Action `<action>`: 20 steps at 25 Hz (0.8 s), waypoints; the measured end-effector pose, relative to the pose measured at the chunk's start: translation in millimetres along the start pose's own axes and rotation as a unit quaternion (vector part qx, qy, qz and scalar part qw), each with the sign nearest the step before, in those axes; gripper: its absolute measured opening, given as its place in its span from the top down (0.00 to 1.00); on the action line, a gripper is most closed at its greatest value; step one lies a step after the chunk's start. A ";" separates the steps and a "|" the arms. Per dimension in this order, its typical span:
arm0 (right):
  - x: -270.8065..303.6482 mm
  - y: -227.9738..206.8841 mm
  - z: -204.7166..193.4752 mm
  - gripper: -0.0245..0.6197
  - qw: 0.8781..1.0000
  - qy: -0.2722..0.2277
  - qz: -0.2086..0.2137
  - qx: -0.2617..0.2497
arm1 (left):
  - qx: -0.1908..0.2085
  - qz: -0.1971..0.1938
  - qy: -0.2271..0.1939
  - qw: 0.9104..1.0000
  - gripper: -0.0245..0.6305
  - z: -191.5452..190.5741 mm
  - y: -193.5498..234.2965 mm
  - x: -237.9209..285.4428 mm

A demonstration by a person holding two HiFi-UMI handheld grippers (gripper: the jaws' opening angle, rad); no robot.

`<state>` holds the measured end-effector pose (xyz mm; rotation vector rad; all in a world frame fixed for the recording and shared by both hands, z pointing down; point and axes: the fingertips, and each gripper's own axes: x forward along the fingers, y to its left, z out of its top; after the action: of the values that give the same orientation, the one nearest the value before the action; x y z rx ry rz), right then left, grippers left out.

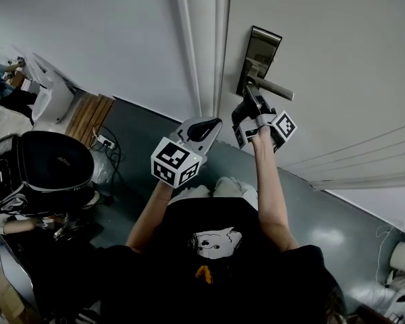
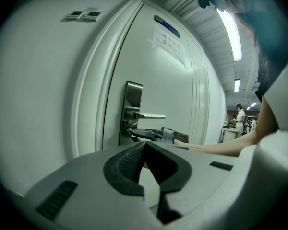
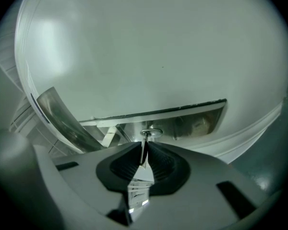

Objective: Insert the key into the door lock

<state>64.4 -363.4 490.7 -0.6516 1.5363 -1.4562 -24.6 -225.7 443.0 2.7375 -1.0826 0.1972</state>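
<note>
A steel lock plate (image 1: pixel 260 56) with a lever handle (image 1: pixel 273 88) is mounted on the white door (image 1: pixel 337 59). My right gripper (image 1: pixel 251 108) is just under the handle, shut on a thin metal key (image 3: pixel 144 152). The key's tip touches the round keyhole (image 3: pixel 151 132) on the plate (image 3: pixel 192 121). From the left gripper view, the plate (image 2: pixel 132 104), the handle (image 2: pixel 151 115) and the right gripper (image 2: pixel 146 134) show side-on. My left gripper (image 1: pixel 204 128) hangs back left of the lock, near the door frame. It (image 2: pixel 144 143) is shut with nothing in it.
The door frame (image 1: pixel 201 46) runs left of the lock. On the floor at left are a black bag (image 1: pixel 47 167), a power strip (image 1: pixel 105 141) and wooden boards (image 1: pixel 89 115). A paper notice (image 2: pixel 169 41) hangs high on the door. People stand in the far background (image 2: pixel 240 119).
</note>
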 end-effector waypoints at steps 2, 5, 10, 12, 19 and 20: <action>-2.5 -0.5 1.2 0.91 1.000 0.000 -0.001 -0.005 | -0.002 -0.003 0.004 1.000 0.95 -3.0 -2.3 4.5; -10.5 -1.7 -2.8 0.90 0.999 0.023 -0.017 -0.028 | -0.005 -0.004 0.005 1.000 0.95 -3.3 -4.0 10.3; -37.0 0.0 -15.5 0.89 0.996 0.055 -0.047 -0.055 | -0.011 0.001 0.012 1.000 0.95 -1.5 -5.9 15.0; -46.7 0.7 -19.1 0.89 0.994 0.065 -0.057 -0.061 | -0.017 0.003 0.016 1.000 0.95 -1.1 -6.8 17.5; -67.1 12.6 -32.6 0.89 0.983 0.117 -0.077 -0.116 | -0.037 0.016 0.024 0.999 0.95 1.0 -6.6 24.7; -69.4 15.6 -34.7 0.89 0.982 0.124 -0.078 -0.123 | -0.040 0.018 0.025 0.999 0.95 0.9 -7.2 24.9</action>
<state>69.5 -284.5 489.5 -0.7731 1.9169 -1.5221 -1.6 -237.2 446.0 2.6302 -1.1036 0.2217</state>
